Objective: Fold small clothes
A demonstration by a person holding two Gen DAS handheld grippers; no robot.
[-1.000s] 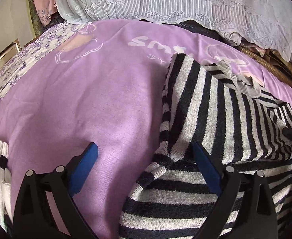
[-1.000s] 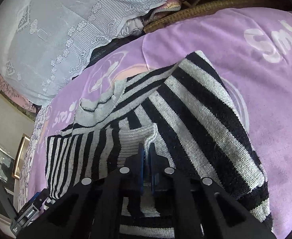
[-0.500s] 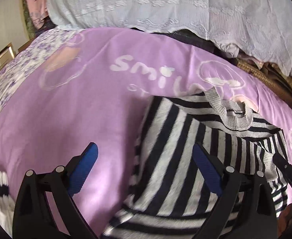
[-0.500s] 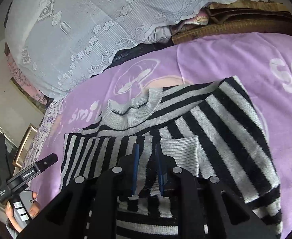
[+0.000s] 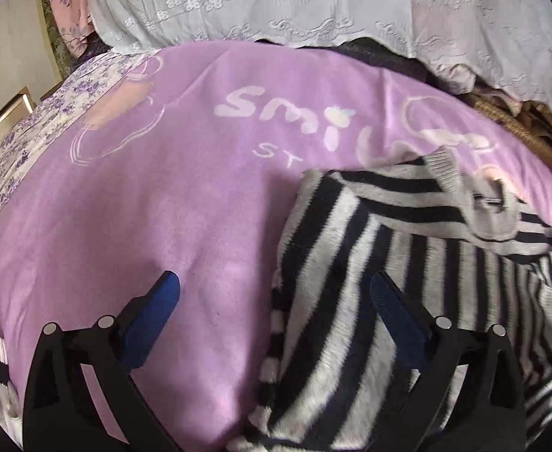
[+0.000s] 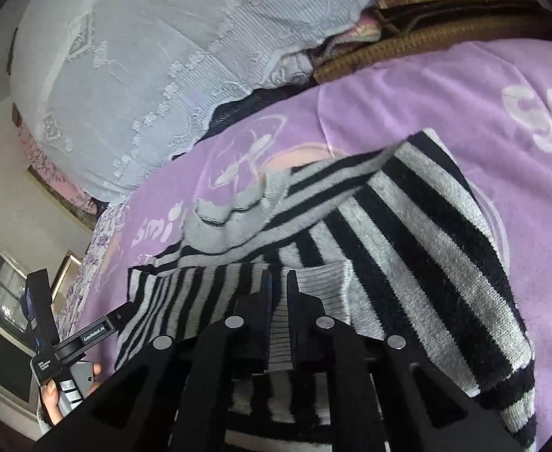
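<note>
sleeve fold in hand

sweater [image 5: 407, 263], black and grey striped, lies on the purple blanket [image 5: 163, 196]. the right gripper [image 6: 277, 282] is pinched onto its ribbed cuff [image 6: 313, 290], having just closed further; the left gripper [image 5: 274, 293] gapes wide and empty. best to carry the cuff low across the body and keep the sleeve flat.

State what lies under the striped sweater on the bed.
The striped sweater lies on a purple blanket printed with white lettering and a mushroom motif. The sweater hides part of that print; anything else beneath it cannot be seen.
</note>
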